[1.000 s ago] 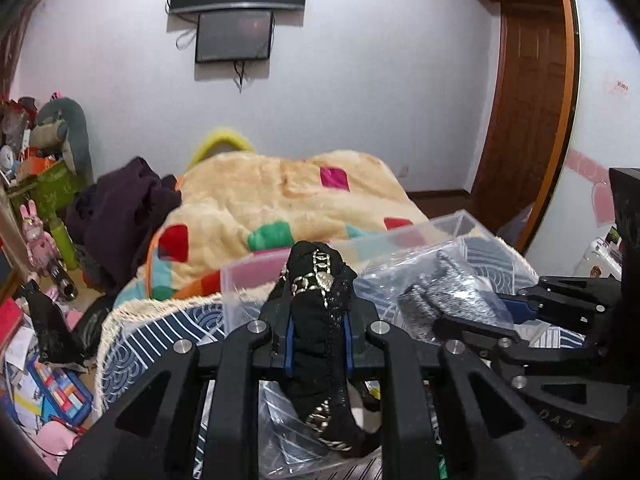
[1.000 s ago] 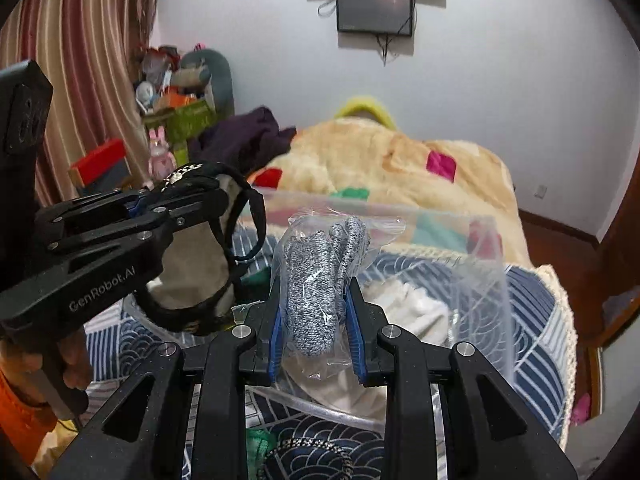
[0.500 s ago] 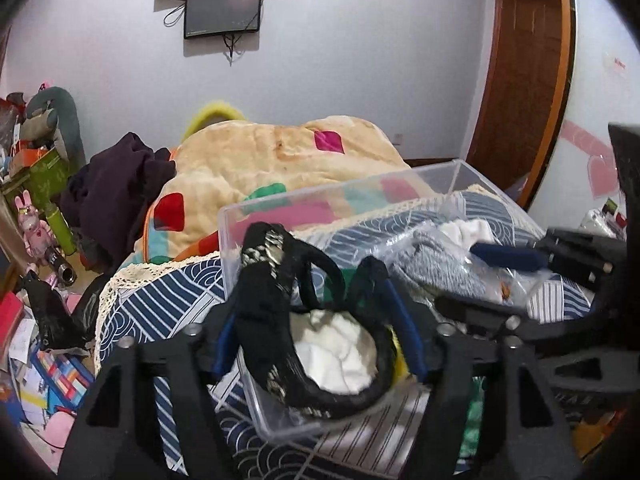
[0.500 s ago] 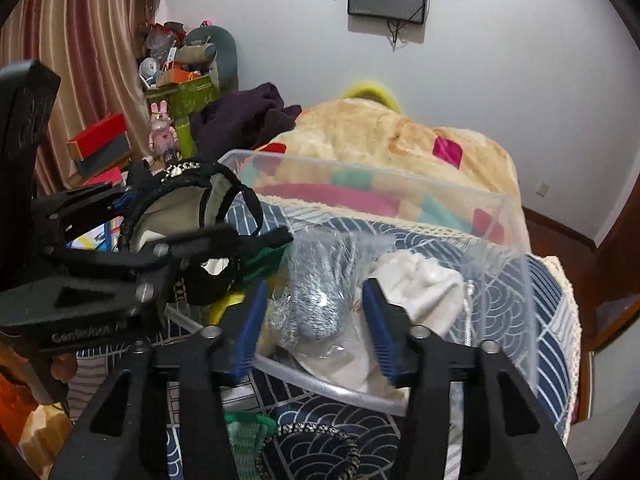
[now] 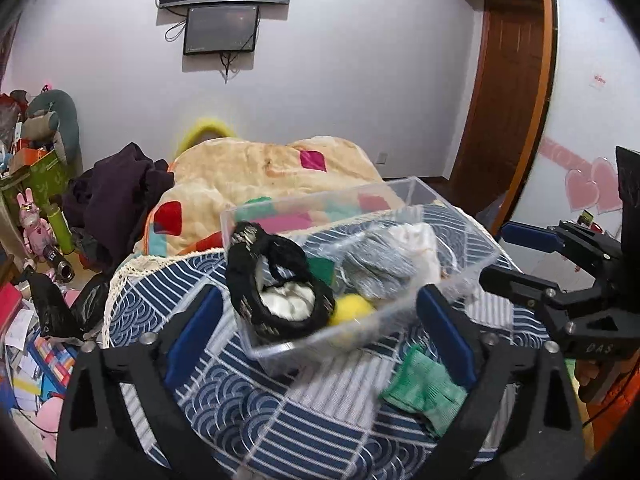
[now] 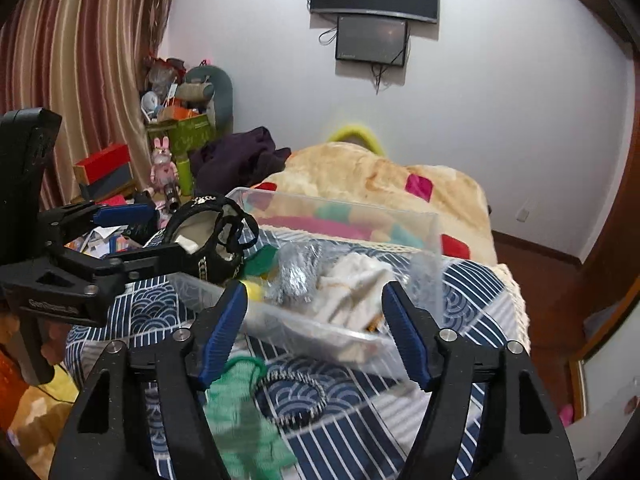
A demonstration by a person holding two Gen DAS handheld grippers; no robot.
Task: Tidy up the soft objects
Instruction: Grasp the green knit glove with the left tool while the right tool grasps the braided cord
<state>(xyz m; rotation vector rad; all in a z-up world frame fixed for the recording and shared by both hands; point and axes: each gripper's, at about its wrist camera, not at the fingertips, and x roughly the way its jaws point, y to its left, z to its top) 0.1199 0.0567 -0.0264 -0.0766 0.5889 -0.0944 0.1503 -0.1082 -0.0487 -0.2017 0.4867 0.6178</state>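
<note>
A bed cover (image 5: 248, 412) with a blue and white pattern is carrying a clear plastic box (image 5: 436, 200), which is sitting in front of both grippers. The left gripper (image 5: 316, 330) is spreading its jaws wide, gripping nothing; the near left corner of the box is showing between its blue pads. The right gripper (image 6: 316, 328) is also opening its jaws, with nothing pressed between them, and the near wall of the box is lying in the gap. Inside the box, a black strap with a metal chain (image 5: 276, 280) is lying draped over the left rim, beside a grey bagged bundle (image 5: 376, 264), a white cloth (image 6: 352, 284) and a yellow ball (image 5: 350, 308). A green cloth (image 6: 240, 412) is lying loose on the cover, near a small beaded ring (image 6: 292, 400).
</note>
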